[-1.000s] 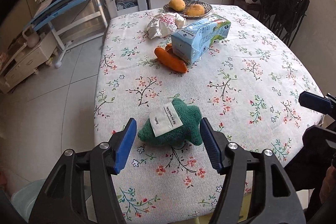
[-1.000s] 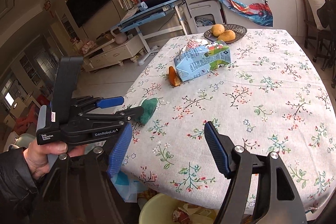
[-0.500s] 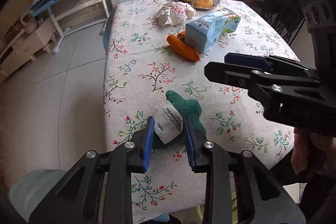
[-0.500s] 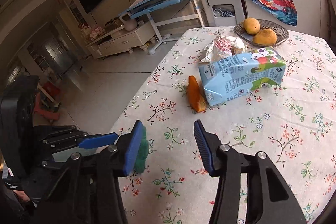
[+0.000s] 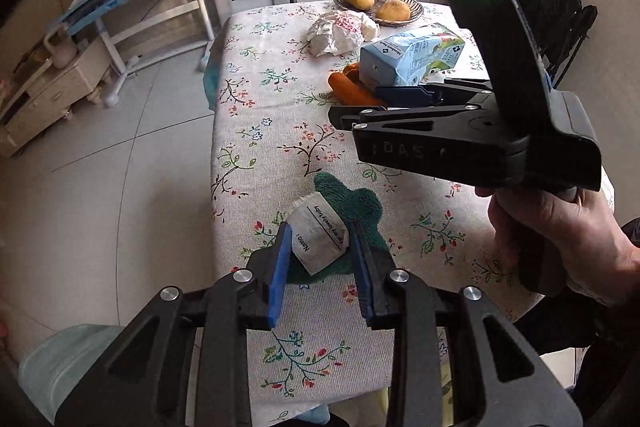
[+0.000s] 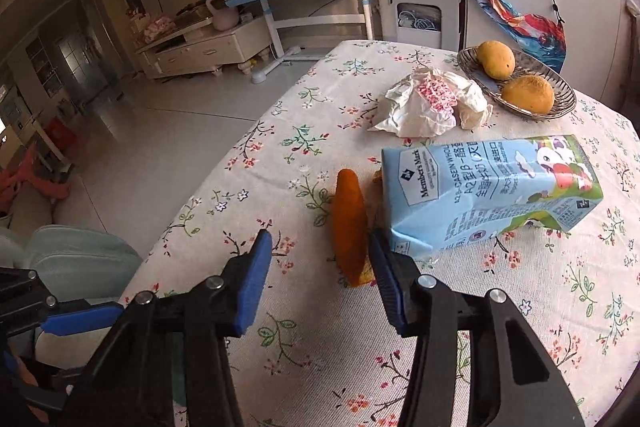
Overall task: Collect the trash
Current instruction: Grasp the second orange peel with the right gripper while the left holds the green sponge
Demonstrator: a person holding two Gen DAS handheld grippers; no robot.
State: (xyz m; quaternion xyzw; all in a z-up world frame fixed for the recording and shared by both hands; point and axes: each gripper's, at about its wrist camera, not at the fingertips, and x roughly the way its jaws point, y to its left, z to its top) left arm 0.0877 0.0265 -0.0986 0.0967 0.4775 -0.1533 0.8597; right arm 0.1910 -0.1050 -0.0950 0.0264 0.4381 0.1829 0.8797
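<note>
Lying orange peel (image 6: 350,223), pointing tableward-far

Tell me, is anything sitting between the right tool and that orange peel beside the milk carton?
Nothing visible blocks it. The right tool stands open with only bare tablecloth before the orange peel; the milk carton lies close beside the peel's right side.

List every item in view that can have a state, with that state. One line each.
Left gripper: jaws closed on the green plush toy.
Right gripper: jaws open, orange peel between them, not pinched.
Milk carton: lying on its side, dented.
Paper wrapper: crumpled on the tablecloth.
Fruit bowl: upright, holding two mangoes.
</note>
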